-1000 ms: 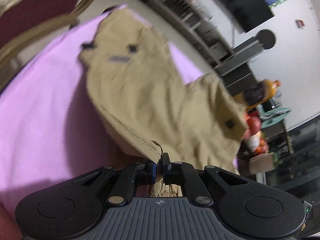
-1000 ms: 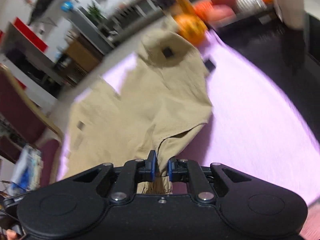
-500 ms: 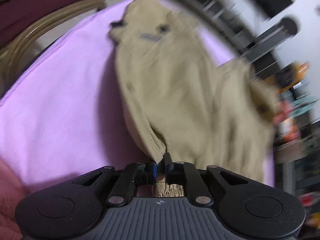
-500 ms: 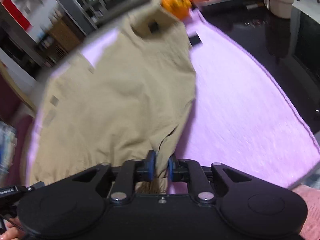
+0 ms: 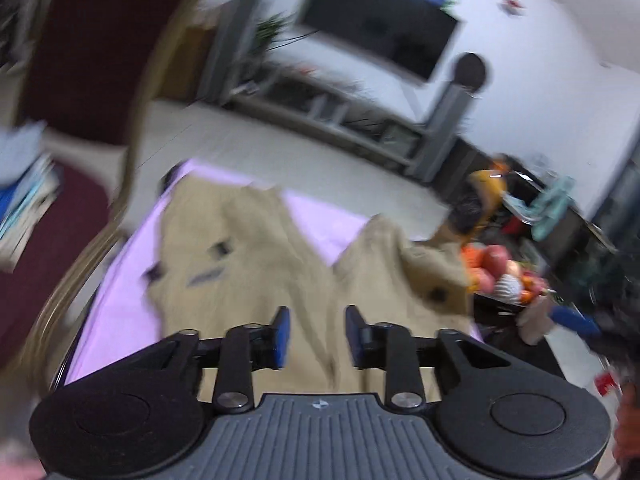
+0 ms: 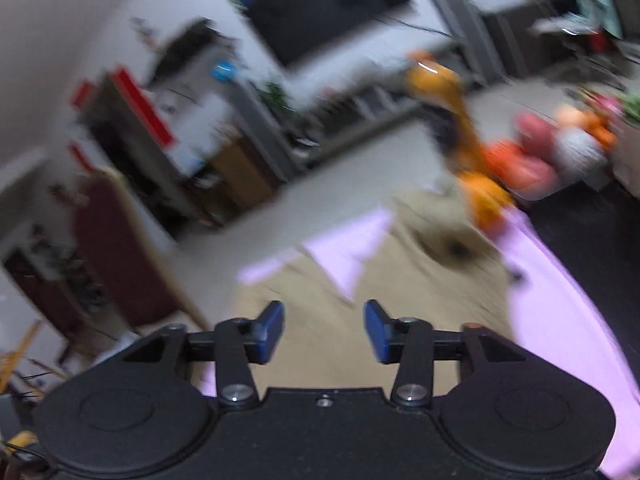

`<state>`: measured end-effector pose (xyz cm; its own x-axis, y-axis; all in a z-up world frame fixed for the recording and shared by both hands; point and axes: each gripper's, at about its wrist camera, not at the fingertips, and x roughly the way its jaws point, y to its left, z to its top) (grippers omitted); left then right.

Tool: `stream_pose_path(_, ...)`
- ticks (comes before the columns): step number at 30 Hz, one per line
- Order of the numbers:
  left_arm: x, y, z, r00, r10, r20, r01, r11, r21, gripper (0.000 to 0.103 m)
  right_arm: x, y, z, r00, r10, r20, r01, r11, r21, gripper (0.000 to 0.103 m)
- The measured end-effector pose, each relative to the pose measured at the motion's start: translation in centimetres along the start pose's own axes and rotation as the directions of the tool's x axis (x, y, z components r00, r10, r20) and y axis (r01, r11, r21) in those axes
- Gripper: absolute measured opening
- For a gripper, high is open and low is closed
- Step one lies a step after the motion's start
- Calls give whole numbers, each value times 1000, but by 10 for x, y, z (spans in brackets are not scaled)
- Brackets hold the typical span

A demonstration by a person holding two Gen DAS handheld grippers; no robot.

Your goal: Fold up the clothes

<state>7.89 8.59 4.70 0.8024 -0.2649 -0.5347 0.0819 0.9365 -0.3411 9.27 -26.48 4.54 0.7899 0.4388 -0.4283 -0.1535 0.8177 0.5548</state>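
Opening left tool [image 5: 314, 334], right tool [image 6: 323, 330], seemingly clear above tan trousers [image 5: 256, 280]

Matt tan cloth trousers [image 5: 256, 280] on lilac fabric cover [image 5: 120, 320]

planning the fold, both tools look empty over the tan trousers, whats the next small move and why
Probably lower both tools to a fresh edge: the left tool and right tool are opening with nothing between them, and the tan cloth trousers lie loose on the pink mat.
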Motion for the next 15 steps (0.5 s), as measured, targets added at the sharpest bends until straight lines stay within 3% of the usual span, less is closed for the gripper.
stream_pose_path(1,11,-6,5,1000,3,-7,-3,1000,18,29,11,4,6,998,56,-6,-56,998,-6,76)
stream_pose_path(2,23,-11,8,1000,2,-12,-1,999,36,29,22,7,10,996,93,-15,-93,996,-10,77)
stream_pose_path(4,48,-15,6,999,-21,-41,24,997,75,30,54,3,10,997,61,-53,-62,998,-13,77)
stream_pose_path(6,79,-11,-7,995,-11,-97,20,996,88,30,87,-3,10,995,24,-93,-26,1000,-18,68)
stream_pose_path(7,93,-9,-15,992,4,-124,8,996,94,29,103,-12,4,993,-12,-120,8,1000,-28,54)
stream_pose_path(8,104,-4,-26,989,15,-147,-1,996,92,28,119,-22,-4,987,-53,-152,47,998,-41,47)
stream_pose_path(9,113,2,-38,986,21,-167,-7,996,86,28,131,-35,-15,981,-83,-176,77,996,-43,45)
stream_pose_path(11,121,15,-58,979,-16,-206,22,999,30,25,141,-61,-38,974,-93,-205,94,996,-6,32)
stream_pose_path(14,124,14,-66,958,-162,-238,169,986,8,24,150,-98,-65,961,10,-278,49,978,203,20)
stream_pose_path(15,123,9,-69,956,-182,-232,196,980,39,25,152,-100,-68,952,101,-288,-26,967,254,20)
